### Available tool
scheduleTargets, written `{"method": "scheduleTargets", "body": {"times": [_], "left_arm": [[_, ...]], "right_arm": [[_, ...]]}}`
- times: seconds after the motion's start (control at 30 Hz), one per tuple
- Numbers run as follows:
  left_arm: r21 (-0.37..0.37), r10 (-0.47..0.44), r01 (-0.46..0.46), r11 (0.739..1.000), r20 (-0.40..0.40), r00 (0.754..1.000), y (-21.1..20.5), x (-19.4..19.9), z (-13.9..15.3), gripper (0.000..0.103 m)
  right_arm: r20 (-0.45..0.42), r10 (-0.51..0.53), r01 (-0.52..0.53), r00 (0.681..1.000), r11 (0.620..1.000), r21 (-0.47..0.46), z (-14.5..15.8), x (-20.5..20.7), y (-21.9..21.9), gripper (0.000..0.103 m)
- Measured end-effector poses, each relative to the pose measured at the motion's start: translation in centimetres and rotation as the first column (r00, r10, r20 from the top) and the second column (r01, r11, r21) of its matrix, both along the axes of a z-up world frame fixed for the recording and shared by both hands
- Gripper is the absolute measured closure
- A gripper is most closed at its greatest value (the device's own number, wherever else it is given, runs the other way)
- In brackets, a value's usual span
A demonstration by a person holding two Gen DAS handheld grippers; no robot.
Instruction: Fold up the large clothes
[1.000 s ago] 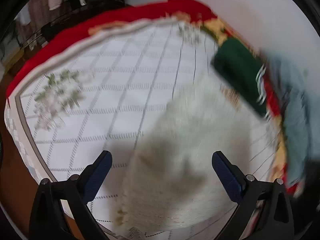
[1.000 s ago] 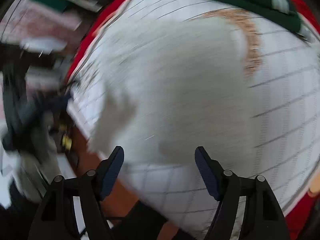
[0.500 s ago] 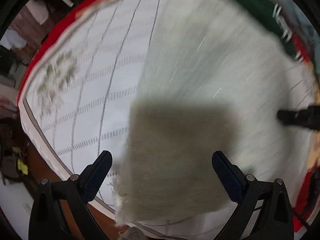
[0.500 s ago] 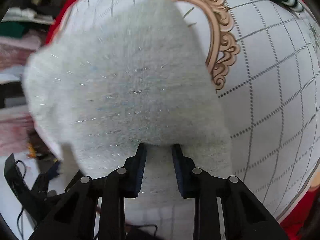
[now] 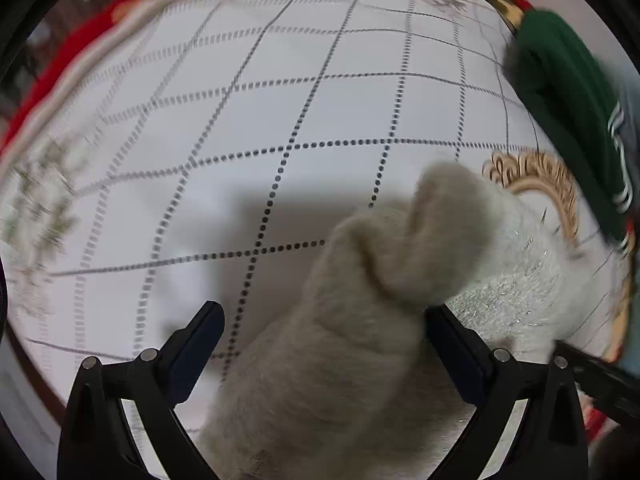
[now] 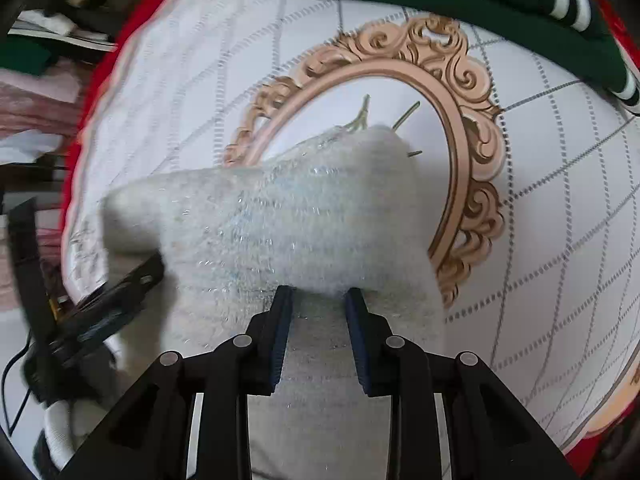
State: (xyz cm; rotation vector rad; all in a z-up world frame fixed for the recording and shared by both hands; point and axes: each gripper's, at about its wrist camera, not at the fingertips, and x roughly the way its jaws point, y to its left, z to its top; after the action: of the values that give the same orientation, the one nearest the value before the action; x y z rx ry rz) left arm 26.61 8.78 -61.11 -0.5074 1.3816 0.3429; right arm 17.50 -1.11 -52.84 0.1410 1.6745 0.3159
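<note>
From the left wrist, the left gripper is spread wide, and one fuzzy pale-grey knitted garment bunches up between its two dark-blue pads, gripped by neither. The garment lies on a white tablecloth with a dotted grid; one folded dark-green garment with white stripes sits at the right edge, blurred. From the right wrist, the right gripper is nearly closed, apparently pinching a fold of the fuzzy garment, which covers part of one printed gold ornate oval frame. No writing is legible.
</note>
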Motion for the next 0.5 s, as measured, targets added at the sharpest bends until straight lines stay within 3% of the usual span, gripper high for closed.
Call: {"method": "scheduleTargets", "body": {"times": [0.07, 0.17, 0.2, 0.23, 0.3, 0.37, 0.5], "left_arm": [[-0.029, 0.011, -0.011, 1.000, 0.010, 1.000, 0.5, -0.1, -0.1, 0.000], [-0.048, 0.035, -0.033, 0.998, 0.042, 0.999, 0.7, -1.5, 2.0, 0.000], [-0.047, 0.042, -0.039, 0.998, 0.073, 0.996, 0.7, -2.7, 3.6, 0.000], [-0.050, 0.053, -0.048, 0.998, 0.098, 0.994, 0.7, -3.8, 4.7, 0.000], [-0.064, 0.105, -0.096, 0.993, 0.146, 0.984, 0.3, -7.3, 7.6, 0.000], [-0.098, 0.166, -0.151, 0.984, 0.160, 0.973, 0.1, -11.0, 8.8, 0.000], [-0.172, 0.302, -0.281, 0.944, 0.106, 0.947, -0.9, -17.8, 8.5, 0.000]], "right_arm": [[-0.023, -0.001, 0.001, 1.000, 1.000, 0.009, -0.3, 0.9, -0.1, 0.072], [-0.083, 0.035, -0.026, 0.996, 0.993, 0.115, 0.6, 1.7, -1.4, 0.070], [-0.083, 0.048, -0.032, 0.995, 0.981, 0.189, 1.3, 1.6, -2.4, 0.061], [-0.075, 0.043, -0.021, 0.996, 0.964, 0.264, 2.0, 1.4, -3.7, 0.040], [-0.027, 0.015, -0.005, 1.000, 0.948, 0.319, 2.9, 0.9, -6.3, 0.009], [-0.004, 0.013, -0.010, 1.000, 0.929, 0.370, 2.1, 0.5, -8.3, 0.008], [-0.155, 0.024, 0.057, 0.988, 0.865, 0.499, -4.2, -0.3, -9.3, 0.008]]}}
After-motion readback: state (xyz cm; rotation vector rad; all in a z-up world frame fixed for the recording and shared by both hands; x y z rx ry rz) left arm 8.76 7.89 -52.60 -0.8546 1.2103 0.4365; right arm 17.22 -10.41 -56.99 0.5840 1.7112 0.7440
